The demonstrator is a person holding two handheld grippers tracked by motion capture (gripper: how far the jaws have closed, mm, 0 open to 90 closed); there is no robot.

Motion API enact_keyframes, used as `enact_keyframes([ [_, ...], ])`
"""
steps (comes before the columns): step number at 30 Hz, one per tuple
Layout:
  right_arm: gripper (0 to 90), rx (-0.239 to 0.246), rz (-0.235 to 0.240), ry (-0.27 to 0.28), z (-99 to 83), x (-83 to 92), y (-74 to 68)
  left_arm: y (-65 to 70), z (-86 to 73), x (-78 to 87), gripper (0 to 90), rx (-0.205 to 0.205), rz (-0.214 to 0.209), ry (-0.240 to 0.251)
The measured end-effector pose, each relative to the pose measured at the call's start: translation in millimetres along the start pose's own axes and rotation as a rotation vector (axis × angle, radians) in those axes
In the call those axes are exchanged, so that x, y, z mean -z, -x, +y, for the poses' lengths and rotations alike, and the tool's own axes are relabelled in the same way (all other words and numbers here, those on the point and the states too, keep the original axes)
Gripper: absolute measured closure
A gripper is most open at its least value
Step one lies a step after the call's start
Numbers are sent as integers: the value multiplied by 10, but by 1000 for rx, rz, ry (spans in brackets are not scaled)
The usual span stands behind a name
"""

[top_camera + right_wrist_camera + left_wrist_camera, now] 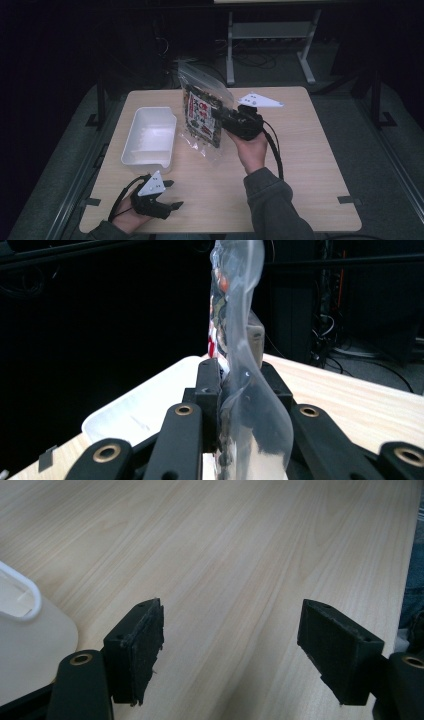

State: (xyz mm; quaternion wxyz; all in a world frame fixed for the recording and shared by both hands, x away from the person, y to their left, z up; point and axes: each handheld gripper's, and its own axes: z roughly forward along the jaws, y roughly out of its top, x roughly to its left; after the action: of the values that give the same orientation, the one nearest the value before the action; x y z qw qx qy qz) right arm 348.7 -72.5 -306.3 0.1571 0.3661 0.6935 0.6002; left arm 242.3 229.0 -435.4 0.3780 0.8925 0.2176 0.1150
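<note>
Crinkly clear bag (pixel 202 115) in right claw (pixel 220 116)

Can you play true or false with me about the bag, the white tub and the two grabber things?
1. The right gripper is pinching the clear bag. True.
2. The bag lies flat inside the white tub. False: it is held up in the air beside the tub.
3. The left gripper has its jaws wide apart with nothing between them. True.
4. The white tub is full of snacks. False: it looks empty.
5. The left gripper is touching the bag. False: it is near the table's front edge, apart from the bag.
</note>
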Motion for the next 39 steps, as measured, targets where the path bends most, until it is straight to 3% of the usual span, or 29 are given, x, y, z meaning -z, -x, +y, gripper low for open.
enact_keyframes([
  [10, 752, 31, -8, 12, 179, -347, -171, -39, -49, 50, 258, 11, 14, -1],
  [16, 752, 25, -5, 27, 255, -527, -240, -65, -73, 80, 258, 17, 21, 3],
  [30, 752, 21, -12, 39, 306, -882, -370, -102, -127, 106, 257, 9, 22, -20],
  [39, 751, 40, -24, 36, 317, -1210, -556, -150, -149, 117, 257, 25, 13, -15],
])
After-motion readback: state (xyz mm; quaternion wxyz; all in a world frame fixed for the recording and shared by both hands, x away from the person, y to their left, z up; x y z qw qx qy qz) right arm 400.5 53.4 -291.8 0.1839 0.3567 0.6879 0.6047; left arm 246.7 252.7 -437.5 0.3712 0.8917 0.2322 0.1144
